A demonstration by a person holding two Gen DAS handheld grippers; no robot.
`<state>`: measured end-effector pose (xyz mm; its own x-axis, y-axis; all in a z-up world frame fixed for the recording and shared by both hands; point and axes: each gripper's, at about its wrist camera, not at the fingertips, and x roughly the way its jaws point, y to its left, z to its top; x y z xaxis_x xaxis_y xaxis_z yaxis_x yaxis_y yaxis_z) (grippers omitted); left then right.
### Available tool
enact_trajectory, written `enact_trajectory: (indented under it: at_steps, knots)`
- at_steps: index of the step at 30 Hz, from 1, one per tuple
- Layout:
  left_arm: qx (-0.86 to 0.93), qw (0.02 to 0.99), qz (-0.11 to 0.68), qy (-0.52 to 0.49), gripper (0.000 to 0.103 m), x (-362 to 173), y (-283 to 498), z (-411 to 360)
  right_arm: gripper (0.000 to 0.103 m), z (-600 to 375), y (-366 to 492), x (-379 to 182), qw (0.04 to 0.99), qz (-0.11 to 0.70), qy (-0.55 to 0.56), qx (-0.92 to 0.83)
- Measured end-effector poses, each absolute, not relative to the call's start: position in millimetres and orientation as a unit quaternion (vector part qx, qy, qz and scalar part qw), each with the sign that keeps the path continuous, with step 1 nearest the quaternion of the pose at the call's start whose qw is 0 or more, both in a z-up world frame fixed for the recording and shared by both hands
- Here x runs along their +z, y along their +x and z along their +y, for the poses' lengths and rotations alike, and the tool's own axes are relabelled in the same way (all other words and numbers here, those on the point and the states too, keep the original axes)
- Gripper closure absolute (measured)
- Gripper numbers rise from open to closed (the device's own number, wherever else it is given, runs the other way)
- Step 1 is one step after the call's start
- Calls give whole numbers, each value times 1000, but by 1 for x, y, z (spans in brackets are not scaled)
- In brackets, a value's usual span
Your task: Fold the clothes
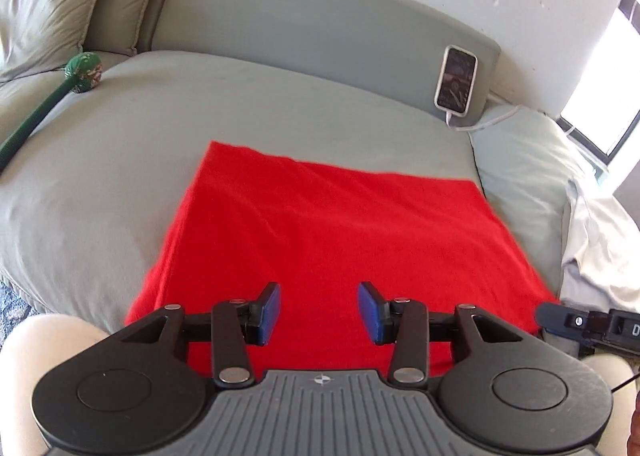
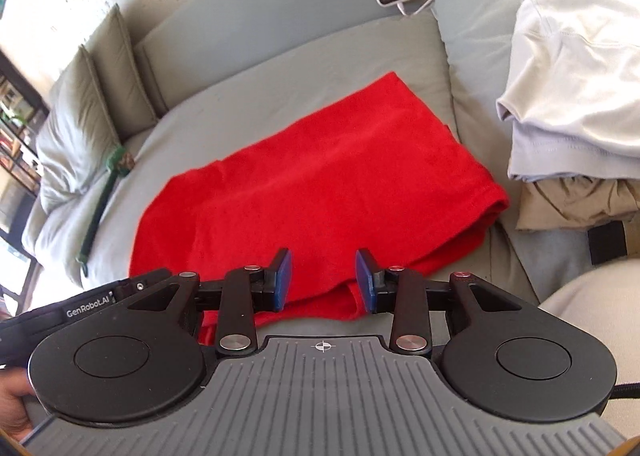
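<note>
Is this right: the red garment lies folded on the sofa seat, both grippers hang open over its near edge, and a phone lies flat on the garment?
Not quite. The phone leans against the backrest, well beyond the red garment, as the left wrist view shows. The left gripper and right gripper are indeed open over its near edge.

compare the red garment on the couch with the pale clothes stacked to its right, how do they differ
The red garment is a single vivid piece spread wide and low on the couch seat; the pale clothes are several white, lilac and tan pieces piled into a tall stack. The red garment lies right in front of both grippers; the pale clothes sit off to the side. Both are folded fabric.
</note>
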<state>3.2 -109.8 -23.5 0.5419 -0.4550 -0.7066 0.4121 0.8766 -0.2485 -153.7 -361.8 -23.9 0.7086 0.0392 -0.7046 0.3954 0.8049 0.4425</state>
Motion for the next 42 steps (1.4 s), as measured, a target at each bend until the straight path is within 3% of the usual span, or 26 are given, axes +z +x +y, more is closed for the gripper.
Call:
enact_trajectory:
  at_steps: [6, 11, 17, 19, 21, 27, 29, 33, 36, 39, 41, 42]
  knots:
    - [-239, 893, 373, -79, 58, 5, 35, -107, 59, -370, -131, 31, 906, 299, 285, -93]
    - [-190, 911, 350, -109, 54, -8, 76, -118, 59, -385, -88, 49, 922, 274, 258, -94]
    - [-114, 909, 386, -104, 69, -72, 137, -134, 60, -423, -18, 24, 927, 270, 221, -139]
    - [-85, 902, 411, -98, 69, -93, 149, -129, 76, -438, 2, 4, 916, 292, 234, -143]
    - [-70, 903, 413, -97, 85, -104, 149, -121, 86, -452, 20, -24, 903, 324, 250, -128]
    - [-64, 904, 411, -103, 91, -110, 149, -108, 86, -464, 60, -88, 886, 383, 216, -148]
    - [-65, 904, 411, -98, 91, -110, 148, -109, 103, -476, 68, -109, 870, 406, 198, -195]
    - [-72, 911, 397, -85, 91, -109, 142, -112, 103, -505, 52, -112, 850, 370, 268, -261]
    - [-97, 913, 389, -72, 89, -96, 130, -113, 96, -510, 36, -94, 843, 370, 273, -280]
    - [-124, 916, 377, -57, 70, -71, 101, -114, 94, -501, 0, -67, 845, 350, 343, -215]
    - [-135, 912, 385, -40, 63, -56, 80, -114, 79, -483, -27, -43, 856, 336, 345, -190]
    - [-141, 910, 389, -31, 59, -48, 69, -114, 65, -474, -40, -33, 861, 329, 345, -179]
